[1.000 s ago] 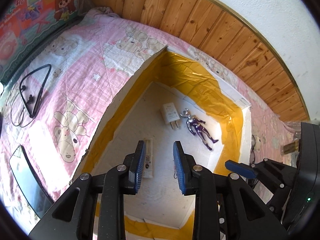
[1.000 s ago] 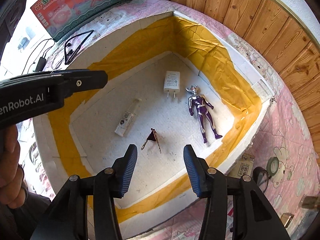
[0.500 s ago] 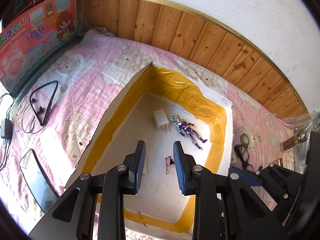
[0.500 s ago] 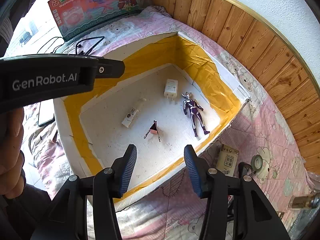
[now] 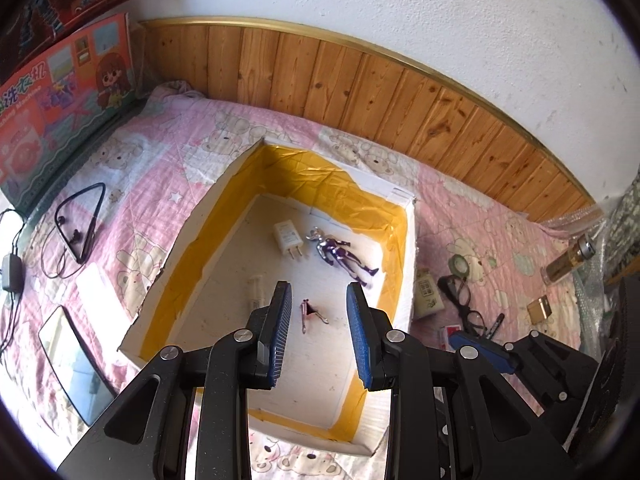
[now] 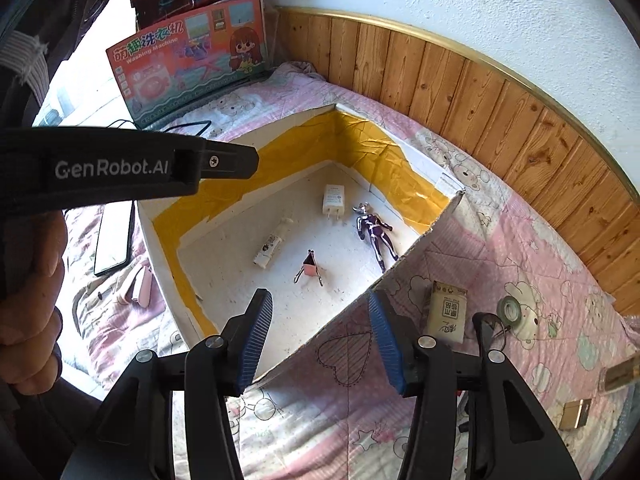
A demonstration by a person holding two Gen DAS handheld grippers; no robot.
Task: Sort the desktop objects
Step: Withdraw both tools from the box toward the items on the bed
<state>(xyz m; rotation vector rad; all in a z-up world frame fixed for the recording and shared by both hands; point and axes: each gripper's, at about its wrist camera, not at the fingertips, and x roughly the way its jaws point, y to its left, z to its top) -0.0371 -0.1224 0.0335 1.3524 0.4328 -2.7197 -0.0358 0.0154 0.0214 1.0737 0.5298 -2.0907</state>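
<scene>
A white foam box (image 5: pixel 410 264) lined with yellow tape sits on a pink quilt. Inside lie a white charger plug (image 5: pixel 287 236), a purple and silver toy figure (image 5: pixel 340 254), a pink binder clip (image 5: pixel 308 312) and a small white tube (image 5: pixel 256 292), half hidden behind my left finger. My left gripper (image 5: pixel 318 286) hangs open above the box floor, nothing between its pads. My right gripper (image 6: pixel 320 296) is open and empty over the box's near corner (image 6: pixel 400 264). The right wrist view also shows the plug (image 6: pixel 333 197), figure (image 6: pixel 376 234), clip (image 6: pixel 309 269) and tube (image 6: pixel 272 244).
On the quilt left of the box lie neckband earphones (image 5: pixel 78 224) and a dark phone (image 5: pixel 76 364). To its right are a paper packet (image 5: pixel 427 294), tape roll (image 5: pixel 460 265), glasses (image 5: pixel 464 300) and a small bottle (image 5: pixel 570 258). A toy carton (image 5: pixel 60 92) leans at the far left. A hand (image 6: pixel 28 300) holds the left gripper.
Both grippers have drawn back and risen from the box, so it looks smaller and more of the quilt shows. The things inside have stayed put.
</scene>
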